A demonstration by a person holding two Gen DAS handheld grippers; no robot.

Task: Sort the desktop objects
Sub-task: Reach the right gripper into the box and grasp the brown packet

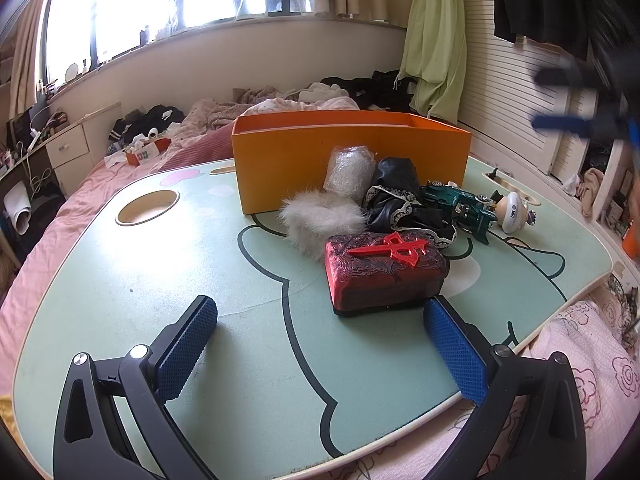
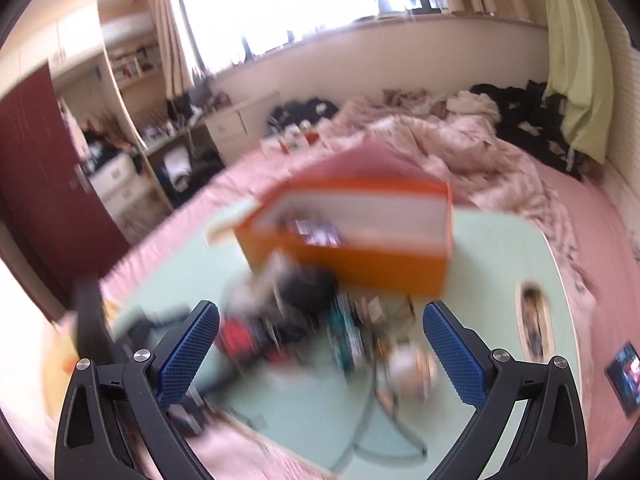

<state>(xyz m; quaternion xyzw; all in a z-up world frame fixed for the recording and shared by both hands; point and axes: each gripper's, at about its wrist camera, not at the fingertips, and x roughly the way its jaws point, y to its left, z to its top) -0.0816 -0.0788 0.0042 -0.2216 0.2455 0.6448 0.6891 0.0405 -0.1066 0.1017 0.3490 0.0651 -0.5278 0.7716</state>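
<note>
While my left gripper (image 1: 320, 344) hangs low over the counter (image 1: 160, 280) with its jaws spread wide and empty, the red embossed case (image 1: 384, 272) sits just ahead of them and slightly toward the right jaw, nearly touching that pad. Its long axis runs across my line of approach, roughly parallel to the gap between the jaws, so I judge a straight push forward with a small shift right would bracket it. A red plastic ornament (image 1: 394, 249) lies loose on its lid and could slide off when lifted.

Beyond the case I see a white fur puff (image 1: 320, 216), a black lace-trimmed pouch (image 1: 400, 200), a clear wrapped bundle (image 1: 348, 172), a green toy car (image 1: 460, 206) and a small white figure (image 1: 514, 210), all crowded in front of the orange box (image 1: 288, 160), farther ahead.

My right gripper (image 2: 320, 356) also has its jaws spread with nothing between them, but its view is heavily blurred; it looks down on the same heap from higher up, so the left is nearer the case.
</note>
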